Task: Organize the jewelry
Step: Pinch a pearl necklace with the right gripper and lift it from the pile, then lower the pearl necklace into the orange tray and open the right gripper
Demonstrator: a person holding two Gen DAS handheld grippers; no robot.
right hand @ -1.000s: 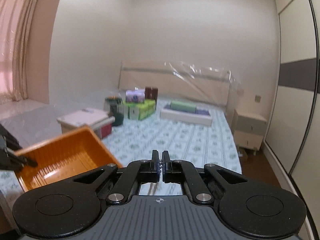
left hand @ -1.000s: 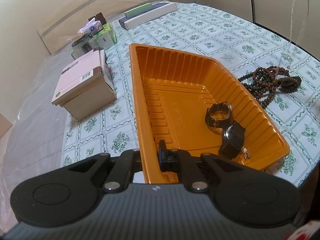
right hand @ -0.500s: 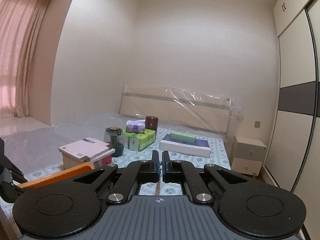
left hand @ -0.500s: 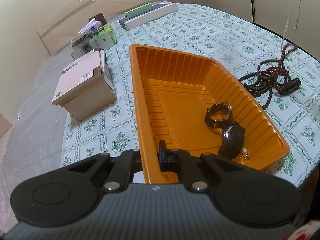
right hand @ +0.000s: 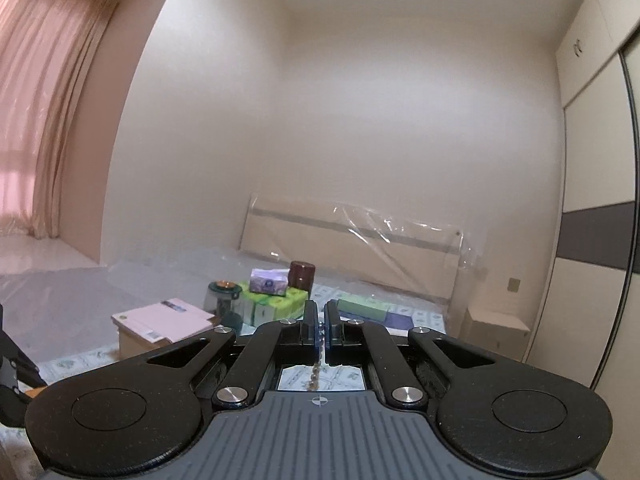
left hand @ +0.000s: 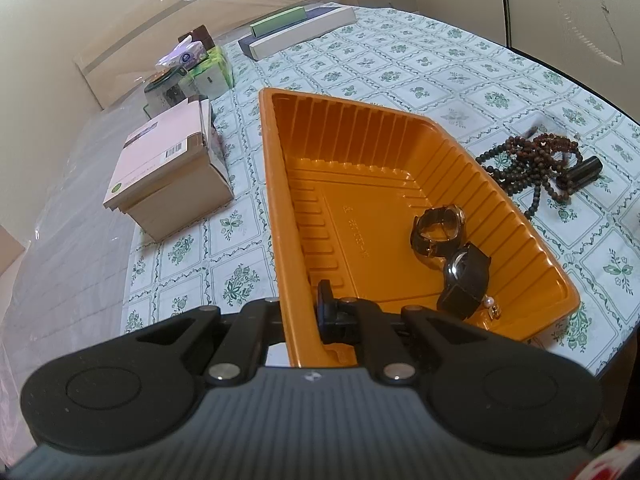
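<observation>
An orange tray point(left hand: 360, 184) lies on the flowered tablecloth, and my left gripper point(left hand: 303, 309) is shut on its near rim. A gold-cased watch point(left hand: 438, 232), a black watch point(left hand: 466, 280) and a small pearl earring point(left hand: 491, 305) lie in the tray's right part. Right of the tray, a brown bead necklace point(left hand: 528, 160) lies heaped beside a dark cylinder point(left hand: 584, 172). My right gripper point(right hand: 321, 320) is held high and nearly level, shut on a thin chain point(right hand: 315, 372) that hangs below its fingers. That chain shows as a faint blur point(left hand: 580, 28) above the beads.
A pink-lidded box point(left hand: 168, 164) stands left of the tray. Green tissue packs point(left hand: 212, 68) and long flat boxes point(left hand: 304, 28) are at the far end. The table's edge point(left hand: 624, 112) runs close behind the beads. A plastic-wrapped headboard point(right hand: 352, 248) and a wardrobe point(right hand: 592, 200) lie beyond.
My right gripper has risen with the chain, and its view has lifted off the tray. A bead strand pulled up half a second ago lies back on the table. The left gripper has not moved.
</observation>
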